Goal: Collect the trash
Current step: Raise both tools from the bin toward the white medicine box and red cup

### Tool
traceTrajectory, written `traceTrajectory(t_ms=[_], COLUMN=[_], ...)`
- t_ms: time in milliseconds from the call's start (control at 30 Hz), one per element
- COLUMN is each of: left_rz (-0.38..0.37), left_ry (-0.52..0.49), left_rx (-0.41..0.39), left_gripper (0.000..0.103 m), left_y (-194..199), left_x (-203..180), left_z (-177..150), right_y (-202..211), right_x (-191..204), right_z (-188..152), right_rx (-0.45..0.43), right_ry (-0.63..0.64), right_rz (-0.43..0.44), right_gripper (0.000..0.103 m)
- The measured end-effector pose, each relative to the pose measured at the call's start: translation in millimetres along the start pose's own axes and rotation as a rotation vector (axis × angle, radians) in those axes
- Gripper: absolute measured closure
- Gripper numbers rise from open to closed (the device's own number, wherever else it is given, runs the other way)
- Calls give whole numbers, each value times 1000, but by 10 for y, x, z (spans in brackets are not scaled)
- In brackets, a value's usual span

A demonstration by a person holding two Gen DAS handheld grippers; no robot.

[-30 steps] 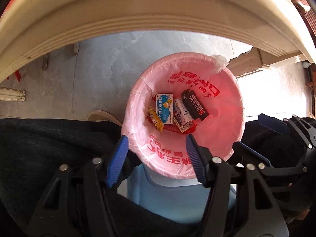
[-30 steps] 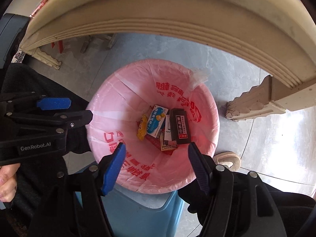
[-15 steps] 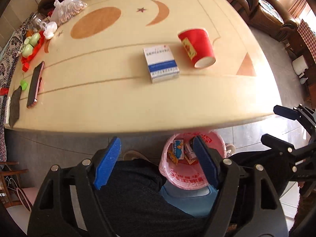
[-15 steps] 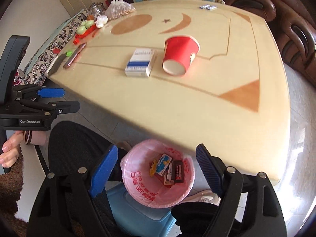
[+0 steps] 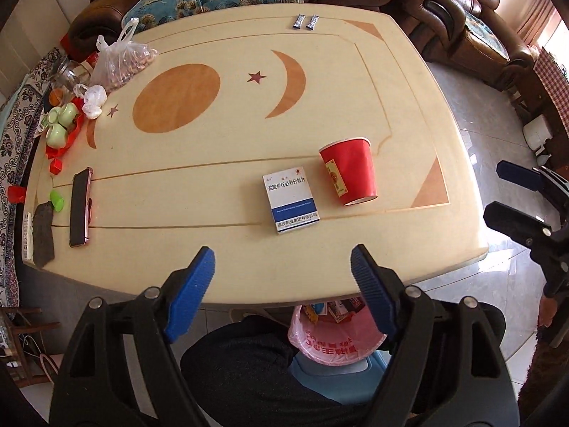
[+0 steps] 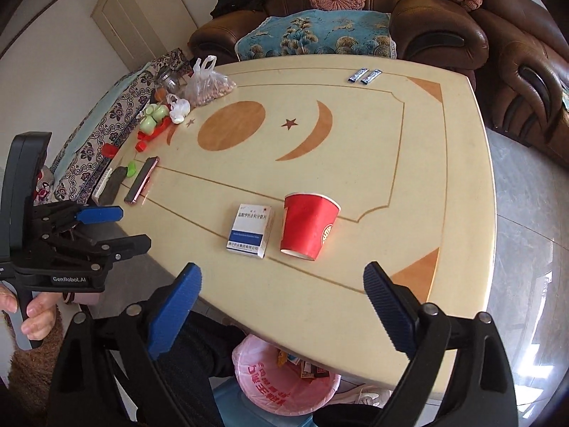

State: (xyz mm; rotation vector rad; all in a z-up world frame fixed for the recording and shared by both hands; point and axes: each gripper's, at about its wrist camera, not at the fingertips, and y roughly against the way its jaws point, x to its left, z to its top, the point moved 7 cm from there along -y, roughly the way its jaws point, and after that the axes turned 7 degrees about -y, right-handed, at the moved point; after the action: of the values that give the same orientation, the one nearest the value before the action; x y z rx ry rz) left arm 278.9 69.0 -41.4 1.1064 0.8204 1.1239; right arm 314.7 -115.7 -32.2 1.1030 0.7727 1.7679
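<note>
While both hover over the near tabletop [image 5: 419, 114] edge, I see left hand-held gripper [image 5: 282, 284] & right hand-held gripper [image 6: 281, 306] wide, empty. Red cup [image 5: 350, 170] on its side + med box [image 5: 291, 201] just ahead; pink-lined bin [image 5: 332, 345] below, btwn fingers.

The table [image 5: 419, 249] edge hides most of the pink-lined bin [image 5: 334, 347] and the wrappers [image 5: 336, 311] inside.
</note>
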Motion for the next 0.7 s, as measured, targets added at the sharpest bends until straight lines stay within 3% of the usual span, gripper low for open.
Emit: traceTrajectory(t_ms=[333, 700], left_rz=[-21, -77], left_ry=[15, 40], left_rx=[93, 177], left_gripper=[26, 26], left_y=[-579, -1207], left_x=[31, -63], left_z=[151, 252], right_y=[-458, -1234], right_x=[-110, -188], right_z=[137, 130], right_rx=[61, 179], right_ry=[-19, -30], right_rz=[0, -14], right_gripper=[12, 12])
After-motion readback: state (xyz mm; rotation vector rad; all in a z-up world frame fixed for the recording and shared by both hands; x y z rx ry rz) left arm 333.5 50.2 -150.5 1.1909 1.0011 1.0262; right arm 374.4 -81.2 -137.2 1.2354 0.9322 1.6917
